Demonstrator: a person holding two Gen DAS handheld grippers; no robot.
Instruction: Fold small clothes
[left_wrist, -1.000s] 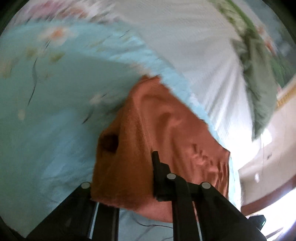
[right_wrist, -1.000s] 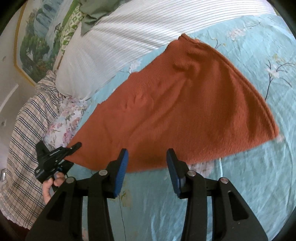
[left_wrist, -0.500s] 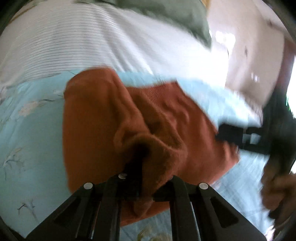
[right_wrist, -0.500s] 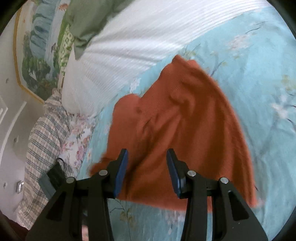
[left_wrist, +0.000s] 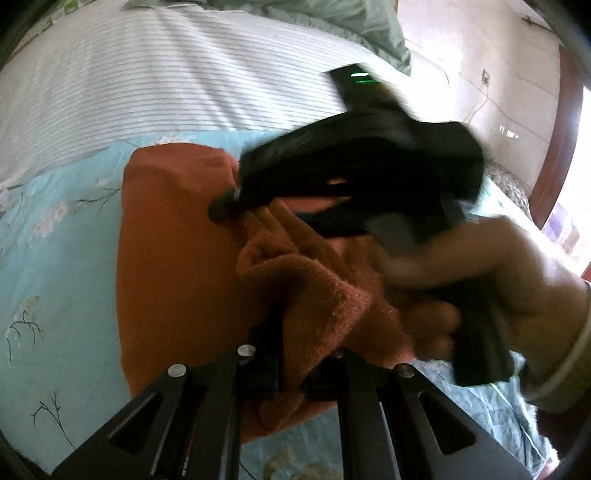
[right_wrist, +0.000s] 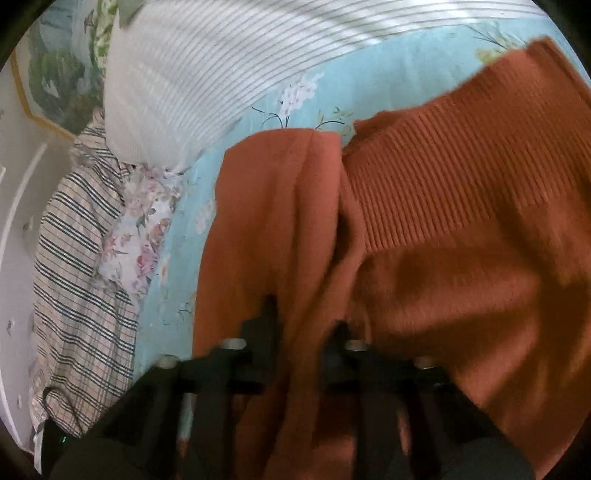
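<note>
An orange knit garment (left_wrist: 173, 258) lies bunched on the light blue floral sheet (left_wrist: 55, 266). My left gripper (left_wrist: 295, 350) is shut on a thick fold of it near the bottom of the left wrist view. A person's hand (left_wrist: 480, 266) brings my right gripper (left_wrist: 221, 206) in from the right, its tips on the garment's upper part. In the right wrist view the garment (right_wrist: 461, 221) fills the right side, ribbed hem up. The right gripper (right_wrist: 303, 328) has a fold of the garment between its fingers, and its jaws are closing on the cloth.
A white striped pillow (left_wrist: 166, 81) lies beyond the garment, with green cloth (left_wrist: 332, 22) behind it. A plaid cloth (right_wrist: 74, 266) and a floral cushion (right_wrist: 140, 229) sit at the left edge of the bed. A framed picture (right_wrist: 51, 74) hangs on the wall.
The left gripper rolled and swung across with the garment's edge, bunching it. The right gripper moved forward onto the garment and its fingers narrowed around a fold.
</note>
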